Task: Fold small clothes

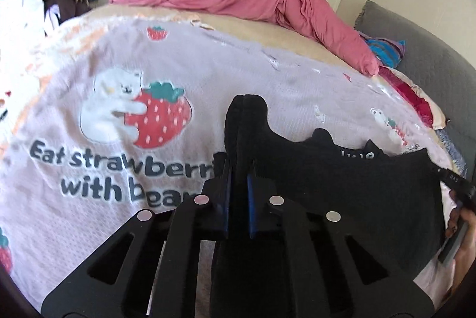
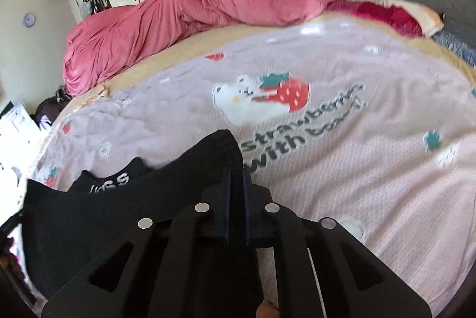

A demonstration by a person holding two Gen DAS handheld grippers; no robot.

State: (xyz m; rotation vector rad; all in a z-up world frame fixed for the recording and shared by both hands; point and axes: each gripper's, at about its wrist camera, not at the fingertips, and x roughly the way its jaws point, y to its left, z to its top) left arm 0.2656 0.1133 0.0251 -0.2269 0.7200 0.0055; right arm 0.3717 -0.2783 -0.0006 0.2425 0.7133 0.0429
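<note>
Left gripper (image 1: 238, 169): nearest our lens, its jaws are clamped on one corner of the black garment (image 1: 342, 187).
Right gripper (image 2: 236, 178): we see it pinched shut on the opposite corner, so the cloth hangs stretched between our two hands.
Black garment: raised just above the near edge of the strawberry blanket (image 1: 208, 65); white lettering shows on the part nearer the blanket.
Why so held: we judge that two pinched corners keep it spread flat for folding.
Far edge of the bed: a pink duvet (image 2: 166, 20) lies bunched, well apart.

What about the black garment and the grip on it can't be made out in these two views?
- Black garment: its lower part is hidden behind the left gripper and cut off by the lens rim.
- White lettering: partly folded under in the right wrist view.
- Right gripper: the pinched edge is hidden by its fingers.
</note>
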